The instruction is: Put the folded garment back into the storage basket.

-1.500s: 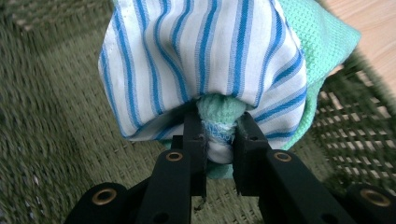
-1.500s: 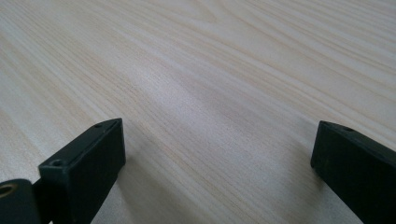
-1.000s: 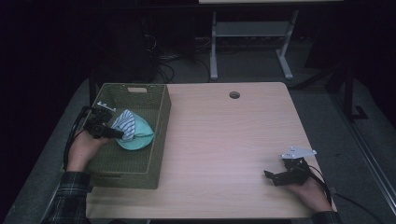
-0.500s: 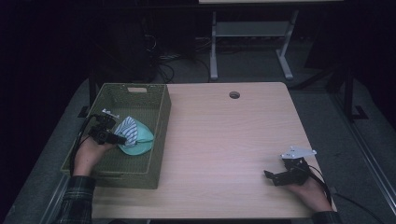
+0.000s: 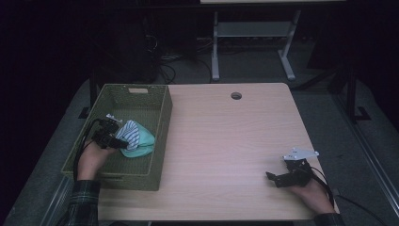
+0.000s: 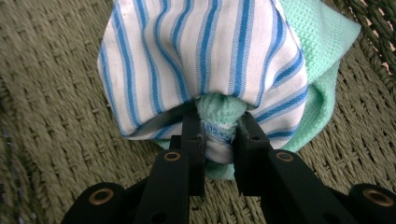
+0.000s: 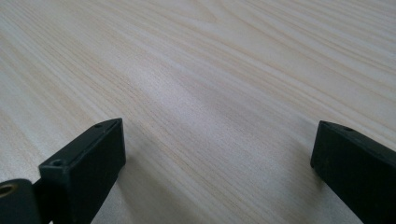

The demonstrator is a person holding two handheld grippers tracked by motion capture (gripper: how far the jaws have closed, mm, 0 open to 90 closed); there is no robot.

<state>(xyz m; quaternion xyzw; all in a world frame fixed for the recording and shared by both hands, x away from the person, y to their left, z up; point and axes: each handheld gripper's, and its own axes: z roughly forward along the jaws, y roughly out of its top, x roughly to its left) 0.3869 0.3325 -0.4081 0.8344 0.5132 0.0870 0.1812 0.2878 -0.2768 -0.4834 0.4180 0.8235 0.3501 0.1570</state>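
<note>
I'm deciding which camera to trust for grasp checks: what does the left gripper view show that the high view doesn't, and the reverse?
Left gripper view alone: the jaws of the left gripper pinch a bunched fold of the mint green cloth, with the blue-striped cloth draped over it, and the basket's woven floor up close.

High view alone: the wooden table, the right gripper resting near its right front corner, and the basket's position at the table's left edge.

Both: the left gripper, both cloths and the basket.

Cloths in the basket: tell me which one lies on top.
The blue-and-white striped cloth lies on top; the mint-green cloth sits under it, both pinched by the left gripper.
</note>
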